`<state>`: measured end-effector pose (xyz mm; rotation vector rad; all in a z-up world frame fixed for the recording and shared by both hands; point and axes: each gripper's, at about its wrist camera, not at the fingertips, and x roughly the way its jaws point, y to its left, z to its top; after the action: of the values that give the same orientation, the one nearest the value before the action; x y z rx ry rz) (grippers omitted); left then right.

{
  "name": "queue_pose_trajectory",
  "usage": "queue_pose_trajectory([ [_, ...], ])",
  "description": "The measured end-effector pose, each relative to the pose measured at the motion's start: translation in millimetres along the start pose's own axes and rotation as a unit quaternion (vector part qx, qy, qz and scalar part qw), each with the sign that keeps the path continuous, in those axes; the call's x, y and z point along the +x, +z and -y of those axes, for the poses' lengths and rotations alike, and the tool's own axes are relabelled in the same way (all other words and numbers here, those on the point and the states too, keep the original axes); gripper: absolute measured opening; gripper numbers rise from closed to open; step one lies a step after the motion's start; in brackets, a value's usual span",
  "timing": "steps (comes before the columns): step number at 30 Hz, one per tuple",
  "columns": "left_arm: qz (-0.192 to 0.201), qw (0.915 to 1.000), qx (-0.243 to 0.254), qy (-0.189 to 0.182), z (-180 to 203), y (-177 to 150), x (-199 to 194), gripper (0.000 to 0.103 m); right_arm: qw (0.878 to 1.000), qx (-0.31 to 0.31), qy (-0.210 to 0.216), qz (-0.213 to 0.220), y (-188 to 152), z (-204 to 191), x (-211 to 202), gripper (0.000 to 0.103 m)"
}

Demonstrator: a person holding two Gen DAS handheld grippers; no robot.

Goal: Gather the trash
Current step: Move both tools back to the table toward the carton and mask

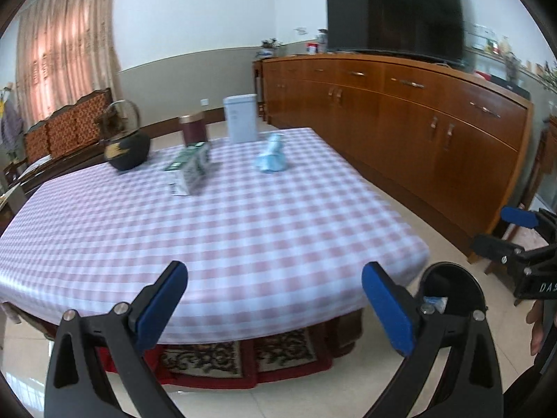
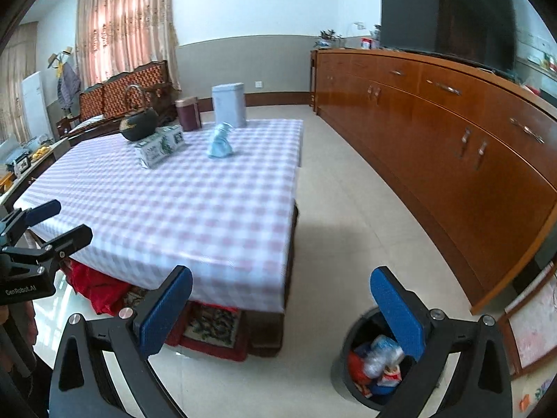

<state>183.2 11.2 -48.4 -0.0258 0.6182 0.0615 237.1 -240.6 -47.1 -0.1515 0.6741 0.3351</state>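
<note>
A crumpled light-blue piece of trash lies on the far part of the checkered table. A green-and-white carton lies on its side to its left. A black trash bin holding several wrappers stands on the floor by the table's near right corner. My left gripper is open and empty over the table's near edge. My right gripper is open and empty, low, beside the bin. Each gripper shows in the other's view, the right and the left.
A black teapot, a maroon canister and a pale tin stand at the table's far end. A long wooden sideboard with a TV runs along the right. A wooden bench stands behind the table.
</note>
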Motion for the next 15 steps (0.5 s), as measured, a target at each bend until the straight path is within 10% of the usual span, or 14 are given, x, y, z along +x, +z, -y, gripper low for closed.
queue_pose_trajectory([
  [15, 0.005, 0.999, -0.028, 0.034, -77, 20, 16, 0.101, 0.999, -0.028, 0.044, -0.001, 51, -60, 48, 0.103],
])
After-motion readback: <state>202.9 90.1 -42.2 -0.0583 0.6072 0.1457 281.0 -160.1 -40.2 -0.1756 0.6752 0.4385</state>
